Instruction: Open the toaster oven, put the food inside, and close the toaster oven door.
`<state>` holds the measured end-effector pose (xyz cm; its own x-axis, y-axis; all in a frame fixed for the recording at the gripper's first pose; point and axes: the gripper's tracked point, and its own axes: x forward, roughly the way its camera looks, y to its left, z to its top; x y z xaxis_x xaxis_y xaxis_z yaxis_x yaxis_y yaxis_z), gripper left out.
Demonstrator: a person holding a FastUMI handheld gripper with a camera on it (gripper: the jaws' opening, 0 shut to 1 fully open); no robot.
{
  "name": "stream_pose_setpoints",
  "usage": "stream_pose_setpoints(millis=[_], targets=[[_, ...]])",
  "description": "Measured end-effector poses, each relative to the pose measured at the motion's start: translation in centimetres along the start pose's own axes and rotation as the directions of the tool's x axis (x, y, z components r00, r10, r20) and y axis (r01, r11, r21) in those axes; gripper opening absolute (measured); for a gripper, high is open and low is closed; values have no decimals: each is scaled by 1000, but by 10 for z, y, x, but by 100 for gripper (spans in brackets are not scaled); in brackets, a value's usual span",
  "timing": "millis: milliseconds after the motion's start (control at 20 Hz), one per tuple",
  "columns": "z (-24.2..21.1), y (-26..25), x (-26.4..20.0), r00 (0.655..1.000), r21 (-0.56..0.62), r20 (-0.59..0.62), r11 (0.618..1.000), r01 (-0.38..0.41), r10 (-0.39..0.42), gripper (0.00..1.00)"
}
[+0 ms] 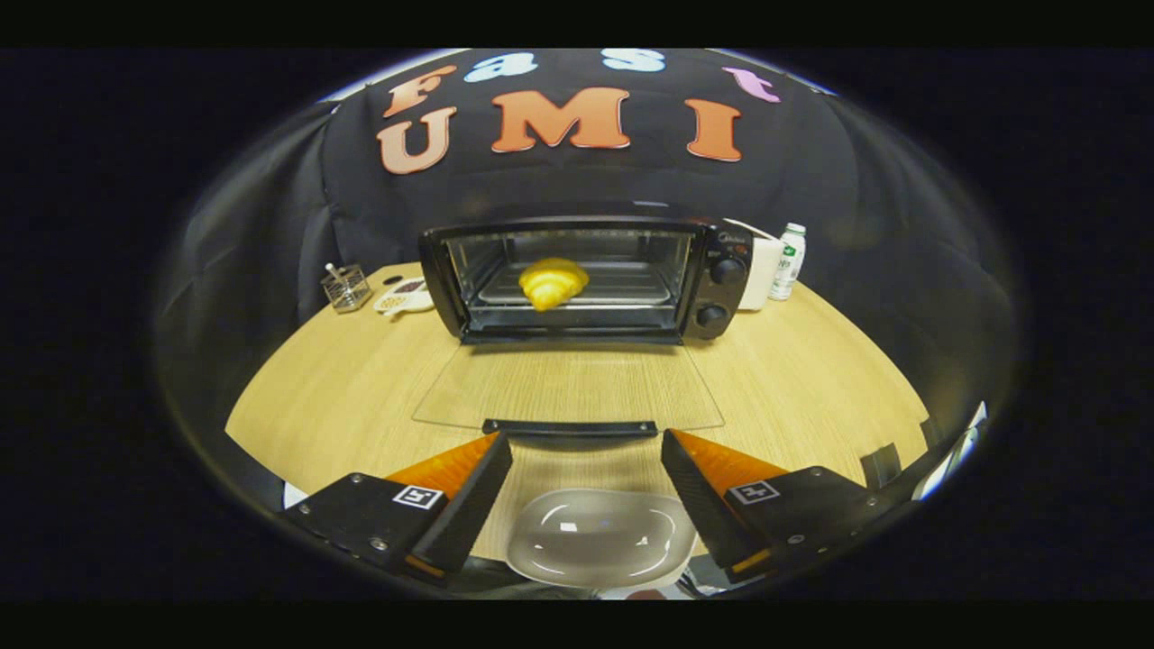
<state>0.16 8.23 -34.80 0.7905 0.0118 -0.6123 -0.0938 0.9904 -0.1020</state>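
Observation:
A black toaster oven stands at the back of the round wooden table. Its glass door lies folded down flat toward me, the dark handle at its near edge. A yellow croissant rests on the rack inside the oven. My gripper is open, its fingertips just short of the door handle, one to each side of it. Nothing is between the fingers. An empty white plate sits on the table under the gripper, between the two fingers.
Left of the oven are a small wire basket and a white dish with dark bits. Right of the oven stand a white box and a small white bottle. Black cloth walls close in behind the table.

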Motion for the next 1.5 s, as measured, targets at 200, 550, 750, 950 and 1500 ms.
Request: stream_pose_setpoints(millis=[200, 550, 750, 950, 1500], targets=[[-17, 5, 18, 999, -19, -44, 1000, 1, -2, 99], [-29, 12, 52, 993, 4, -114, 1000, 13, -13, 100], [-29, 14, 60, 990, 21, -143, 1000, 14, -11, 99], [-16, 14, 52, 995, 29, -94, 999, 15, -12, 99], [34, 9, 32, 1000, 35, -3, 999, 6, -6, 99]])
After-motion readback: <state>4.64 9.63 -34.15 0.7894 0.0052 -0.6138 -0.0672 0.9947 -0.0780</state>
